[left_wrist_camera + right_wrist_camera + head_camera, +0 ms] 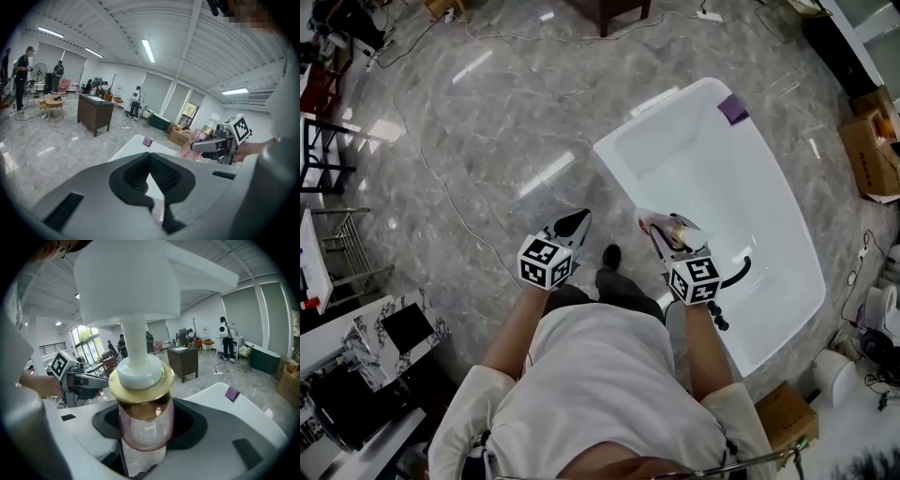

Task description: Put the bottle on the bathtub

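Room: large open hall with a grey marble floor and a ribbed white ceiling with strip lights. Several people stand well back.
Fingers of right gripper: clamped on the pump bottle, the dark pads pressing low on either side of its body.
Pump bottle: pink translucent body, gold collar, white pump head. It stands up out of the grip, with the pump head nearest the camera in the right gripper view. From the left gripper view it leans.
Bottle position: held in the air over the near long rim of the bathtub in the head view, not set down.
Fingers of left gripper: closed, the tips meeting in a point with nothing between them.
Left gripper position: over the floor, just beside the tub's near rim and level with the right gripper. The person's dark shoe shows between the two.
Bathtub: white, freestanding, set at an angle on the floor. A small purple piece sits on its far rim and a black curved piece lies inside near the right hand.
Surroundings: a dark wooden cabinet stands on the floor beyond the tub. Cardboard boxes are past the far side, and cables trail over the floor.
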Tool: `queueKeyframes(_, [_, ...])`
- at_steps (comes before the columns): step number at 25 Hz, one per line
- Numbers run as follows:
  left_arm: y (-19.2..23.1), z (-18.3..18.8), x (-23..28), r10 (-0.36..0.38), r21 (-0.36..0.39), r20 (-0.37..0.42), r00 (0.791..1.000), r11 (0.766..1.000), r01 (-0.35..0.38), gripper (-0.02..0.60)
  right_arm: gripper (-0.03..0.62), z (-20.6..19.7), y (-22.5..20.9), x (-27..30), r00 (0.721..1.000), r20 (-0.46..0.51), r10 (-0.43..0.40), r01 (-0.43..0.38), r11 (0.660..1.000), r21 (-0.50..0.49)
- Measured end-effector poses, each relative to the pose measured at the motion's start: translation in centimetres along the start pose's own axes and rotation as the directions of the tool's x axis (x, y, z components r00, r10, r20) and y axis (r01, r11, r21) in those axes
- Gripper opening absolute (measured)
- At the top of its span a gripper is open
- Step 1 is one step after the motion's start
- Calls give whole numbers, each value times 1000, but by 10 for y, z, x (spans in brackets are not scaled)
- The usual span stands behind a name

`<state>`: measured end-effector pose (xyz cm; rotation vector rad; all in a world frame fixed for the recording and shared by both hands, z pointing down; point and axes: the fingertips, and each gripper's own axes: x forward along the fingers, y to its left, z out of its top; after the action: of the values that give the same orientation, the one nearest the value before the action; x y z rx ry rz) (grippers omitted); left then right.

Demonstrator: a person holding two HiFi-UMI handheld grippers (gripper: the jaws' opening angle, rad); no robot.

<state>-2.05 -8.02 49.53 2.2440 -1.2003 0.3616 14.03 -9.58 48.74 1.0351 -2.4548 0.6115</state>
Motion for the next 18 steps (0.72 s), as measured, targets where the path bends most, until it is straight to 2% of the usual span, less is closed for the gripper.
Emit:
queueKeyframes(6, [18, -3, 36, 13, -37, -32, 999, 999, -14, 8, 234, -7, -32, 43, 999, -50, 12, -14, 999, -50])
queueKeyframes(12, [44, -18, 67, 18, -43, -61, 998, 999, -20, 8, 235, -24, -57, 80, 996, -89, 4, -9, 998, -57])
queueKeyframes(18, [76, -39, 118, -17, -66, -94, 995, 998, 11, 8, 235, -51, -86, 130, 994, -105, -12, 7, 999, -44])
